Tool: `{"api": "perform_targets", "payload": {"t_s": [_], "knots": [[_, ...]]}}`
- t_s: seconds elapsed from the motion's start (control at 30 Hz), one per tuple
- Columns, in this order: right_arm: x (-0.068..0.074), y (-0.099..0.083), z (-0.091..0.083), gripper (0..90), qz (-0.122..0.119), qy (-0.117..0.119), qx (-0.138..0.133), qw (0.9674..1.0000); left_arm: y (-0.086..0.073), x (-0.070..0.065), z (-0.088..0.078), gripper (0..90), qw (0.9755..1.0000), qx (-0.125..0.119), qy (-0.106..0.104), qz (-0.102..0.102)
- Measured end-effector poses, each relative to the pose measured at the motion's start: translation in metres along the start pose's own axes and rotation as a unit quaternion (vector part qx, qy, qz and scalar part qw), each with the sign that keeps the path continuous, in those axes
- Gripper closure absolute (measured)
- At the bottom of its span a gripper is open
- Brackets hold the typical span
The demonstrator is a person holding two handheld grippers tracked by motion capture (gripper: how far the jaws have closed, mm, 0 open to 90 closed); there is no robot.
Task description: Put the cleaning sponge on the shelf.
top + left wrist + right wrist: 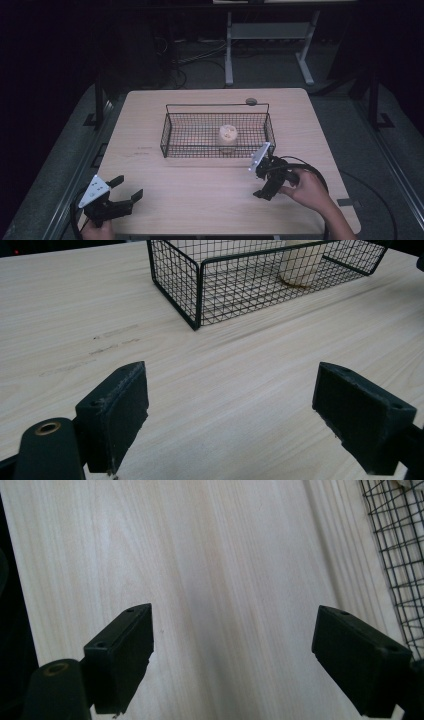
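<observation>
a black wire basket [176, 134] sits mid-table [200, 195], a pale cup-shaped object [227, 136] standing inside it toward its right end. the right gripper [264, 194] hangs just off the basket's near right corner, jaws wide and empty over bare wood. the left gripper [126, 188], also wide and empty, waits at the near left edge.

One wire basket [216, 131], one cup [227, 136], two hand-held grippers.
</observation>
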State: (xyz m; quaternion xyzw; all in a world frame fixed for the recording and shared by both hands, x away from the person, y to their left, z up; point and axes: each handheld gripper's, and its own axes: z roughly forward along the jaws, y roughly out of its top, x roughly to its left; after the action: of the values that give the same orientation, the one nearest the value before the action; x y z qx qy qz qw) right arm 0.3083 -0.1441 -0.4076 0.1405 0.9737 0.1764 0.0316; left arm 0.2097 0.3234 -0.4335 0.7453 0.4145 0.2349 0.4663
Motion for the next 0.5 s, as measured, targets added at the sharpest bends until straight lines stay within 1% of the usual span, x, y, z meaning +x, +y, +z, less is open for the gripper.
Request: {"api": "perform_targets", "payload": {"t_s": [0.1, 0.17, 0.2, 0.27, 0.5], "knots": [[0.001, -0.003, -0.001, 16.3, 0.0, -0.003, 0.001, 1.0, 0.0, 0.0, 0.0, 13.9, 1.0, 0.0, 0.001, 0.0], [0.005, -0.009, -0.001, 16.3, 0.002, -0.002, -0.003, 1.0, 0.0, 0.0, 0.0, 13.9, 1.0, 0.0, 0.0, 0.0], [0.005, -0.009, -0.001, 16.3, 0.002, -0.002, -0.003, 1.0, 0.0, 0.0, 0.0, 13.9, 1.0, 0.0, 0.001, 0.0], [0.006, -0.012, -0.002, 16.3, 0.002, -0.008, -0.004, 1.0, 0.0, 0.0, 0.0, 13.9, 1.0, 0.001, 0.001, 0.0], [0.011, -0.024, -0.006, 16.3, 0.006, -0.014, -0.013, 0.9998, 0.0, -0.001, 0.001, 13.9, 1.0, 0.002, -0.001, 0.003]]}}
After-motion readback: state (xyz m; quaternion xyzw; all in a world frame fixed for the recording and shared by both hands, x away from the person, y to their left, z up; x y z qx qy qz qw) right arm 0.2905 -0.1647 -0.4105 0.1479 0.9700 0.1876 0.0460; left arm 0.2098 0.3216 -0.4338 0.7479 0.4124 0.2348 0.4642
